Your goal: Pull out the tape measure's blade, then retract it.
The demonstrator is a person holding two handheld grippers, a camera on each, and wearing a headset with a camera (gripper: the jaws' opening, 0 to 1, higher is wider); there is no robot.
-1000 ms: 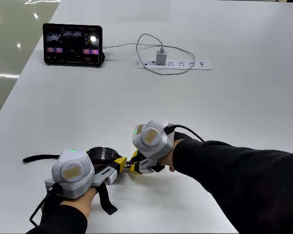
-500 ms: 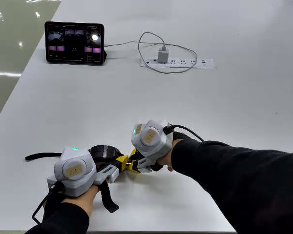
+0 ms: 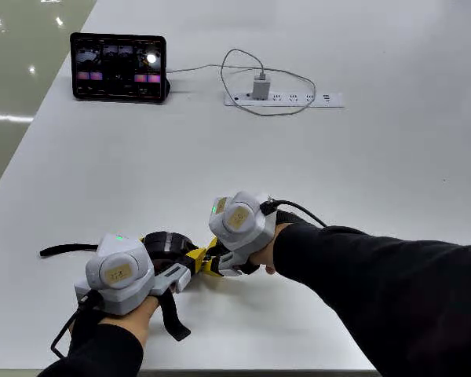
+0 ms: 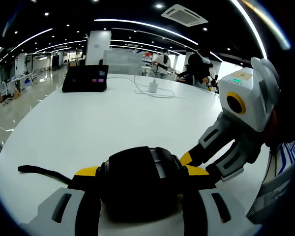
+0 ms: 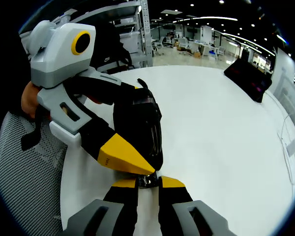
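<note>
My left hand sits low at the near edge of the desk, palm down, with my left gripper pointing right. My right arm reaches in across my body from the right, wrist turned so that my right gripper points back left and down to meet it. The black tape measure rests on the desk, clamped between my left jaws, whose yellow tips show on either side of its case. Just beside it, my right jaws are pinched together on the small metal blade hook at the case's mouth. A black strap trails left from the case along the desk
</note>
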